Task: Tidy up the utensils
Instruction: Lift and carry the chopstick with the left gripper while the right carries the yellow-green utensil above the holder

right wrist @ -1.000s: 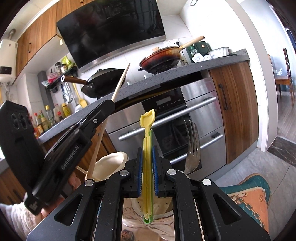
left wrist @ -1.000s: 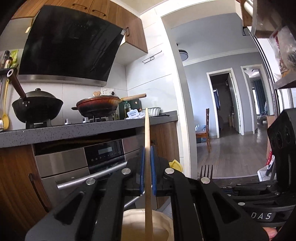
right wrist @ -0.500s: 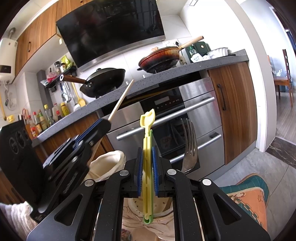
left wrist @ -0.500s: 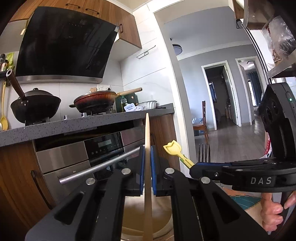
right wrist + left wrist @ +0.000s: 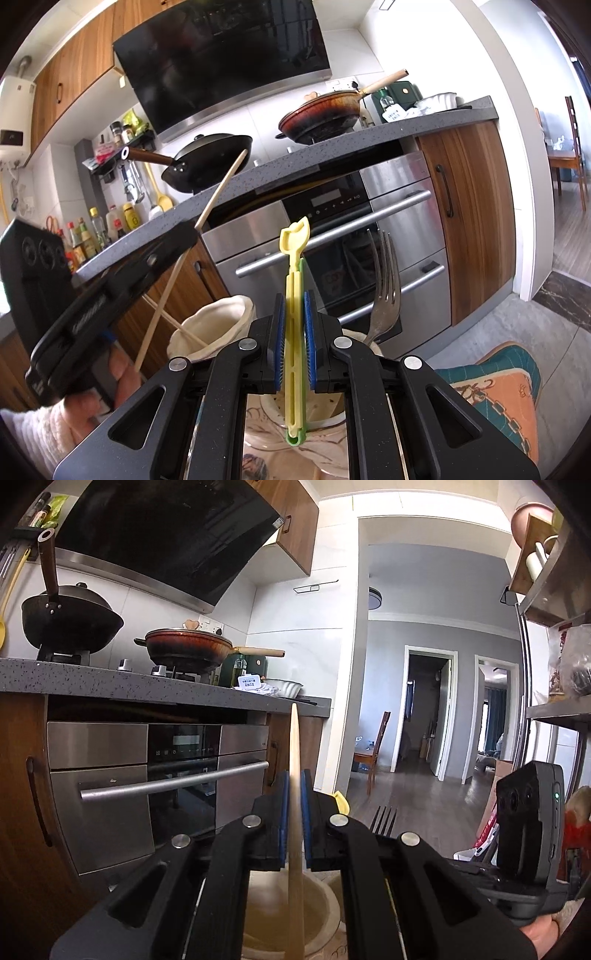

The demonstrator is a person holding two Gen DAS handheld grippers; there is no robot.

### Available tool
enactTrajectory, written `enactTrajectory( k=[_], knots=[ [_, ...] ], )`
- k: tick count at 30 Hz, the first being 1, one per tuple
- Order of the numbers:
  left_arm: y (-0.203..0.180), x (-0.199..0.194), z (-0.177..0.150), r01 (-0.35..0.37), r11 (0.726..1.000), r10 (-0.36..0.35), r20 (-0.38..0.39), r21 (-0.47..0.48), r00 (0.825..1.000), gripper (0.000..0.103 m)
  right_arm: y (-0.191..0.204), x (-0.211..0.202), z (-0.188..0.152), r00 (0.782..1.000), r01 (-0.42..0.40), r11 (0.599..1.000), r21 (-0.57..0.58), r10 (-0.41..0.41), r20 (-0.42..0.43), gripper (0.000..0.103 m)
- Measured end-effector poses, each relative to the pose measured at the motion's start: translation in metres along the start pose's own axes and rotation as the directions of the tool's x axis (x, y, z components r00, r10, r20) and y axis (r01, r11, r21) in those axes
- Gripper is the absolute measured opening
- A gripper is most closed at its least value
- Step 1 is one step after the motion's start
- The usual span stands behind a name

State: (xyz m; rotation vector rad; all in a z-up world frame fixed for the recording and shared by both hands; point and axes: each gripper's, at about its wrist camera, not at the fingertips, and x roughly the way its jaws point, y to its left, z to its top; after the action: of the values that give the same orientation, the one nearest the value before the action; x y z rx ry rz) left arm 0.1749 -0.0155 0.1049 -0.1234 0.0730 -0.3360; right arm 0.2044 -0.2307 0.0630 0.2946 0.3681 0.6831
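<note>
In the cream cup (image 5: pixel 218 317), one chopstick (image 5: pixel 184 330).

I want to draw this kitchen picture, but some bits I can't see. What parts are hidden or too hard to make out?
- Bottom end of the chopstick: left wrist view, cut off by the picture's lower edge.
- Fork handle: right wrist view, hidden behind the right gripper.
- Inside the cream cup: right wrist view, blocked by the left gripper.
- Bottle labels on the counter: right wrist view, too small to read.
</note>
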Motion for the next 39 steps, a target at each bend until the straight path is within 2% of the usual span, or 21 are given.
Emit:
enactTrajectory(
  k=[6, 16, 25, 33, 39],
  knots=[
    [0.000, 0.016, 0.007, 0.031, 0.998, -0.032, -0.023, -0.060, 0.999, 0.006, -0.005, 0.000, 0.001, 1.000, -0.006, 1.000, 0.016, 0.006, -0.003, 0.011],
    [-0.003, 0.034, -0.002, -0.020, 0.999, 0.019, -0.044, -0.028, 0.999, 0.006, 0.000, -0.002, -0.001, 0.999, -0.034, 0.999, 0.003, 0.034, -0.006, 0.011],
    [0.006, 0.034, 0.000, -0.038, 0.997, 0.035, -0.051, -0.061, 0.998, 0.006, -0.004, 0.000, -0.002, 0.999, -0.032, 0.999, 0.016, 0.032, -0.016, 0.011],
    [0.001, 0.036, -0.003, -0.078, 0.997, 0.077, -0.060, -0.016, 0.995, 0.006, -0.001, 0.000, -0.004, 0.999, -0.037, 0.999, 0.009, 0.037, -0.022, 0.011],
    [0.009, 0.032, -0.003, -0.094, 0.994, 0.091, -0.037, -0.059, 0.995, 0.006, 0.000, 0.000, -0.006, 0.999, -0.040, 0.999, 0.002, 0.040, -0.028, 0.011]
  ],
)
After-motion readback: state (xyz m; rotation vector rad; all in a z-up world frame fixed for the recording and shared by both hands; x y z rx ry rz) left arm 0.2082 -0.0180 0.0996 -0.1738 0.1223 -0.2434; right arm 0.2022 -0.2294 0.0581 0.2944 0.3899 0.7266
